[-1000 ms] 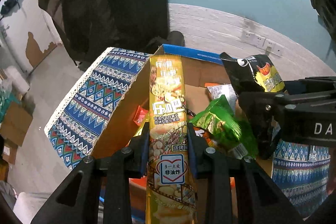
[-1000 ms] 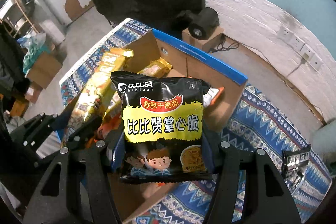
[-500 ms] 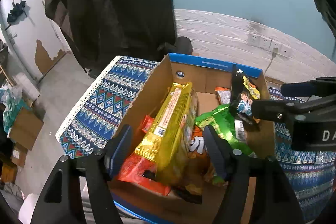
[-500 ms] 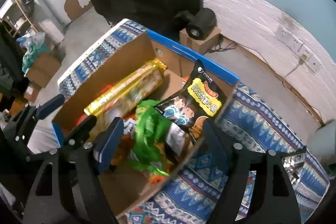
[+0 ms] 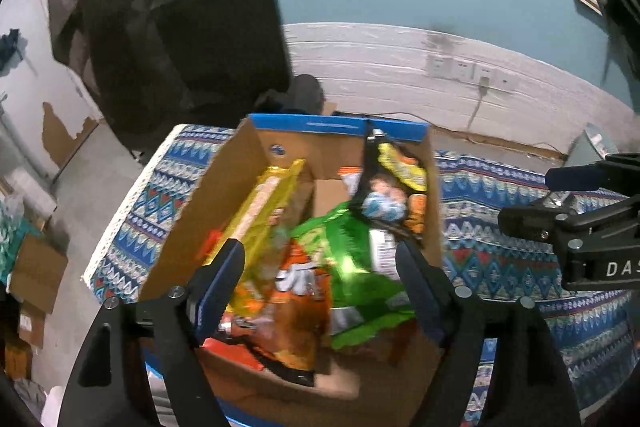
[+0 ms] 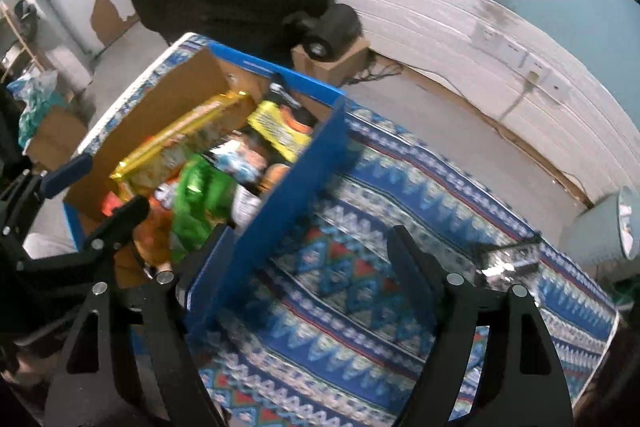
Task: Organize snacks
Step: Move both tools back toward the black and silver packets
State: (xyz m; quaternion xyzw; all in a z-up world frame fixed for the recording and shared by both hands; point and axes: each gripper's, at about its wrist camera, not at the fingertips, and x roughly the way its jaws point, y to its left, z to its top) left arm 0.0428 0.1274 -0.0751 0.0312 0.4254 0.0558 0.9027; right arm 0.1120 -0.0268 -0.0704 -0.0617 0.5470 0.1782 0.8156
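We hold the left hand-held gripper (image 5: 320, 283) over the cardboard box (image 5: 224, 195), jaws opening and empty above the snack bags (image 5: 352, 259). The right hand-held gripper (image 6: 308, 263) gapes empty over the patterned surface (image 6: 360, 267); the box lies to its left, with a shiny packet (image 6: 508, 259) nearer on its right.

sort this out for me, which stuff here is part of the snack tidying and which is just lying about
Part of the job:
- cardboard box
- long yellow packet in it
- black and yellow bag in it
- green bag in it
- orange bag in it

Just lying about:
- patterned cloth under the box
- shiny wrapper on the cloth
- wall sockets
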